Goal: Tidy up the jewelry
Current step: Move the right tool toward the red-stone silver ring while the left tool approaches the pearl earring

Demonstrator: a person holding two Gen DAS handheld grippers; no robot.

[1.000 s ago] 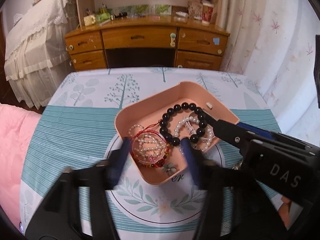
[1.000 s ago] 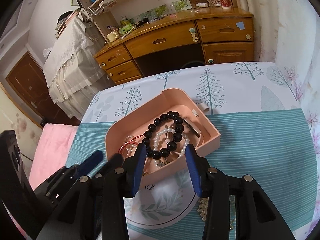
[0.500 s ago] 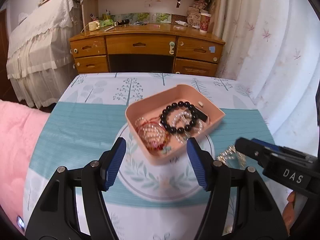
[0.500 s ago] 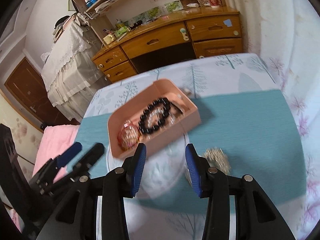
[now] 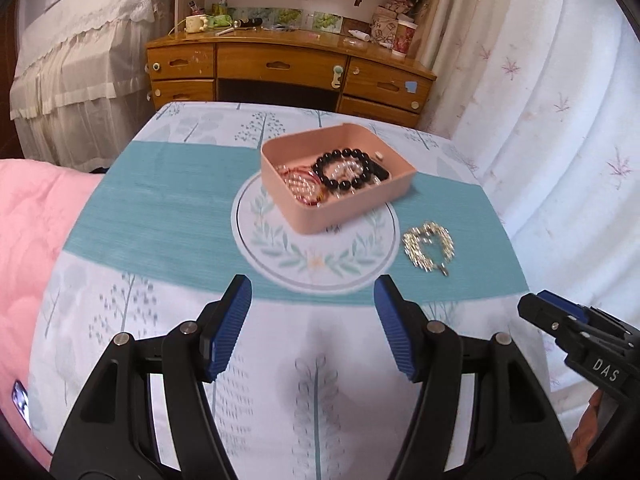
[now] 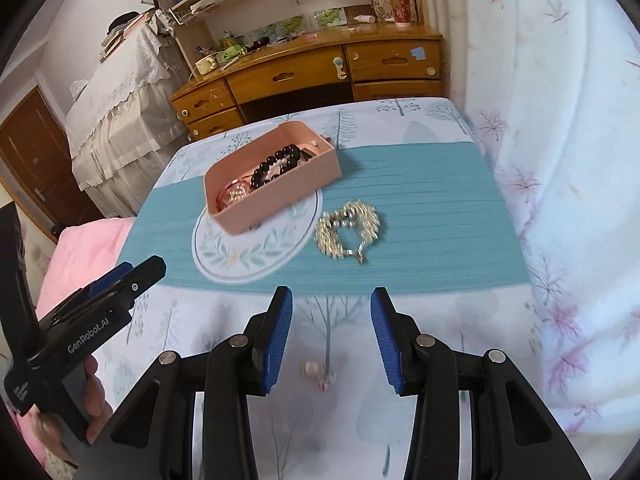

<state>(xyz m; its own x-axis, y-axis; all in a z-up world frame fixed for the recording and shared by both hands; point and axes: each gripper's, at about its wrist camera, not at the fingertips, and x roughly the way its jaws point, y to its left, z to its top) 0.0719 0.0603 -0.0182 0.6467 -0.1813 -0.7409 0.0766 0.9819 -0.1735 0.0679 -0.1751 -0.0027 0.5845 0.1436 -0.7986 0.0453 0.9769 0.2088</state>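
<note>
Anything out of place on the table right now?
Yes: a gold necklace lies loose on the teal cloth, outside the pink tray that holds the other jewelry. A small pinkish item also sits near the right claw.

The bench (image 5: 168, 208) is covered by a white cloth printed with pale trees, crossed by a broad teal band with a round leaf-wreath emblem at its middle. A pink tray (image 5: 352, 204) (image 6: 280, 196) sits on the far part of that emblem, partly over its rim. Just beside the emblem, on the teal band and apart from the tray, lies a gold-coloured chain bracelet (image 5: 428, 246) (image 6: 348, 232). Nearer, on the white part, lies a small pinkish item (image 6: 316, 372), too blurred to tell.
</note>
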